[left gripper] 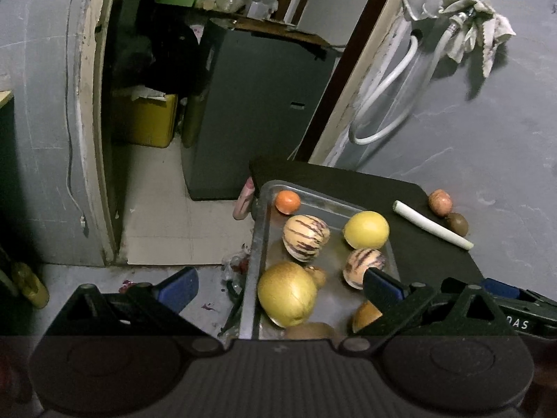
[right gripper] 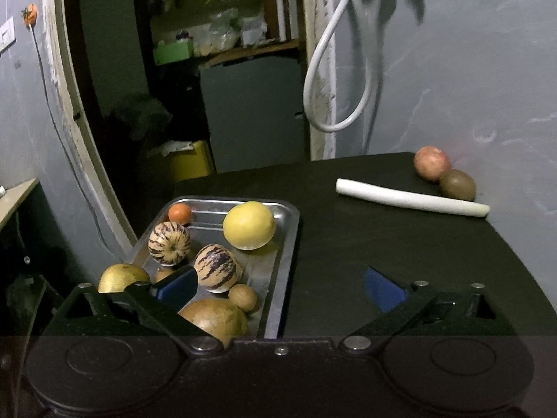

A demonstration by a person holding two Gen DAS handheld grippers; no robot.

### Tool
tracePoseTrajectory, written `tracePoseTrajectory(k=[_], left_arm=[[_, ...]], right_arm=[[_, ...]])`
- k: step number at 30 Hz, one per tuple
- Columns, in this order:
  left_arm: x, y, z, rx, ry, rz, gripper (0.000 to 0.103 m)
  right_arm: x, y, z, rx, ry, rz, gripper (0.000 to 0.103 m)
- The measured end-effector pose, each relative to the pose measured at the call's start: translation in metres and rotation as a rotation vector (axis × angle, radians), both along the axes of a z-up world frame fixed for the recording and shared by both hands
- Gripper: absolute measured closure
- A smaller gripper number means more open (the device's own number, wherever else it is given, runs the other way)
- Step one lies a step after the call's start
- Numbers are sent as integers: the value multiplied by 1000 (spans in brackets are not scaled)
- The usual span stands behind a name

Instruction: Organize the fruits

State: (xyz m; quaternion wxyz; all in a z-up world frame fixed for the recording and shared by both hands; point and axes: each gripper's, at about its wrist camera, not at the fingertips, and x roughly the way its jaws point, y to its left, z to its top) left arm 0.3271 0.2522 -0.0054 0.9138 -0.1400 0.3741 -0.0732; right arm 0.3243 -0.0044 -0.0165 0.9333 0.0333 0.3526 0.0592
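Observation:
A steel tray (left gripper: 256,244) (right gripper: 289,244) sits on the black table (right gripper: 383,244) and holds several fruits: an orange (left gripper: 287,201) (right gripper: 180,213), a yellow citrus (left gripper: 366,229) (right gripper: 249,225), two striped melons (left gripper: 305,238) (right gripper: 169,243) and a golden melon (left gripper: 287,293). A pinkish fruit (right gripper: 431,163) (left gripper: 440,202), a kiwi (right gripper: 457,184) (left gripper: 457,224) and a white stalk (right gripper: 410,197) (left gripper: 431,224) lie on the table at far right. My left gripper (left gripper: 278,289) is open above the tray's near end. My right gripper (right gripper: 278,289) is open over the tray's right rim, empty.
The table's left edge drops to the floor beside a doorway. A grey cabinet (left gripper: 257,104) and a yellow bin (left gripper: 149,120) stand beyond. A white hose (right gripper: 334,80) hangs on the grey wall behind the table. The right gripper's body (left gripper: 515,313) shows at right.

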Motion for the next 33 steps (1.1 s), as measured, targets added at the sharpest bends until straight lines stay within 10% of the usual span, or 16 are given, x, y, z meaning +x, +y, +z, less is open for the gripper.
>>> tracePoseTrajectory(k=[33], left_arm=[[-215,-111,48,76,-151,200,1]], right_arm=[[-200,-115,61,96,-219,43,1]])
